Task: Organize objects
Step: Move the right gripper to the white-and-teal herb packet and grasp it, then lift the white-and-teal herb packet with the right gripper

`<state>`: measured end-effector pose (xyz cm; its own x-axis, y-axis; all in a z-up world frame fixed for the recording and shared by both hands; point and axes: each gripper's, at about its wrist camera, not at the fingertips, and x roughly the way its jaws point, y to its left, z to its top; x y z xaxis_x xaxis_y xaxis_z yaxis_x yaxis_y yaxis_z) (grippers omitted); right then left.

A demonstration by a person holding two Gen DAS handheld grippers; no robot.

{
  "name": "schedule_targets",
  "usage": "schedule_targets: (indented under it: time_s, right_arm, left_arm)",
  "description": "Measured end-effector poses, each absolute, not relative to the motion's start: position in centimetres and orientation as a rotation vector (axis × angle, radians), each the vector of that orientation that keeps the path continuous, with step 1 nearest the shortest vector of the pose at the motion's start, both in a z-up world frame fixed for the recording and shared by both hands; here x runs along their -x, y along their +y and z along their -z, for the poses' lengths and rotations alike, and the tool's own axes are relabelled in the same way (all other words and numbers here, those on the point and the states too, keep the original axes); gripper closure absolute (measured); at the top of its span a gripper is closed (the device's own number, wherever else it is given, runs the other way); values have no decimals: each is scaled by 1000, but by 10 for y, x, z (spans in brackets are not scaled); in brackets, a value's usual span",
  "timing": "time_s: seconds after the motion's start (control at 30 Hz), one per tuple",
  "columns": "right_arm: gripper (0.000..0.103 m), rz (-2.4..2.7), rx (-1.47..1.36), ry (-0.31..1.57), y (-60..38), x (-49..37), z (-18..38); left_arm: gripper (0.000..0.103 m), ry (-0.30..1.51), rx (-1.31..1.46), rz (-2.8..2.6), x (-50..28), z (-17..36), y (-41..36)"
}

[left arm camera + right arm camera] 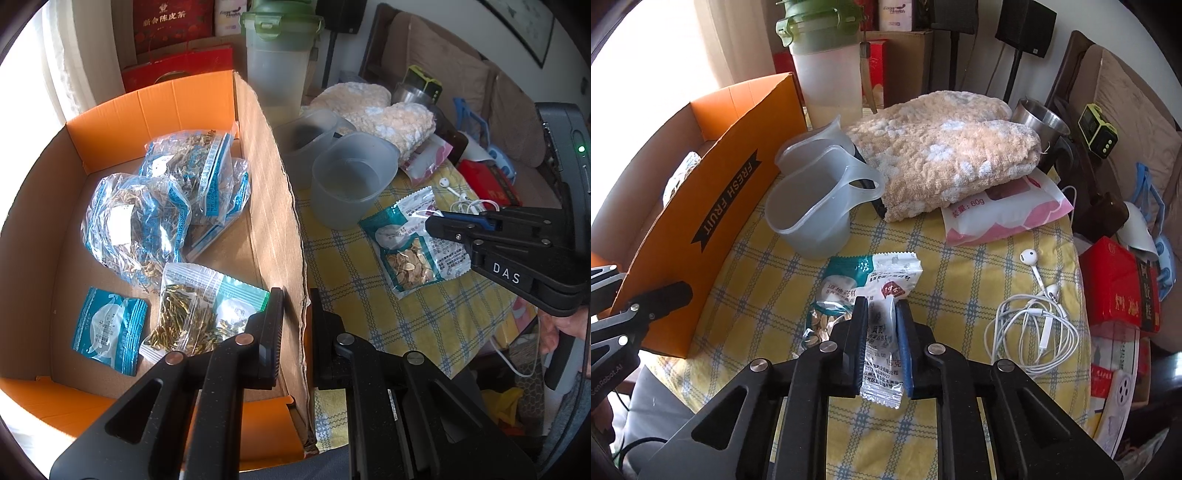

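Crinkled teal-and-white herb packet (pixel 864 291), pinched by right gripper (pixel 881 345).

box wall (pixel 713 206) blocks left, jug (pixel 812 218) and towel (pixel 945 166) behind, bare cloth (pixel 960 266) right

A home living room: sofa (pixel 509 122), checked tablecloth (pixel 960 266), folded towel (pixel 945 155).

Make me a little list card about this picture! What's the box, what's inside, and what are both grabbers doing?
box: orange cardboard box, open on top
inside box: herb packets
left gripper: shut on the box wall
right gripper: shut on the snack packet
snack packet place: on the yellow checked tablecloth, outside the box
nearby: clear plastic jug, white earphones, fluffy towel
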<state>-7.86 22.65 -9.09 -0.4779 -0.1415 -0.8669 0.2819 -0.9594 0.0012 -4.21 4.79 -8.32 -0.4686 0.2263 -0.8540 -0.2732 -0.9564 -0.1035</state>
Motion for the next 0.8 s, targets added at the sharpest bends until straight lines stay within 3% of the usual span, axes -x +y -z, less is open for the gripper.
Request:
schedule_targets:
  time_s: [0.27, 0.37, 0.43, 0.5, 0.8]
  right_arm:
    - [94, 2496, -1435, 188, 225, 76, 84]
    - [74, 2498, -1474, 119, 231, 79, 91]
    - [45, 2500, -1506, 90, 233, 81, 97]
    - [34, 2500, -1517, 44, 234, 81, 100]
    - [27, 2492, -1522, 91, 214, 79, 112]
  left_arm:
    - [92, 64, 1423, -2466, 42, 83, 48]
    - [92, 66, 1423, -2466, 42, 83, 49]
    - [92, 64, 1423, -2466, 42, 83, 49]
    - [92, 64, 1423, -2466, 42, 83, 49]
    - [92, 62, 1424, -2467, 42, 83, 49]
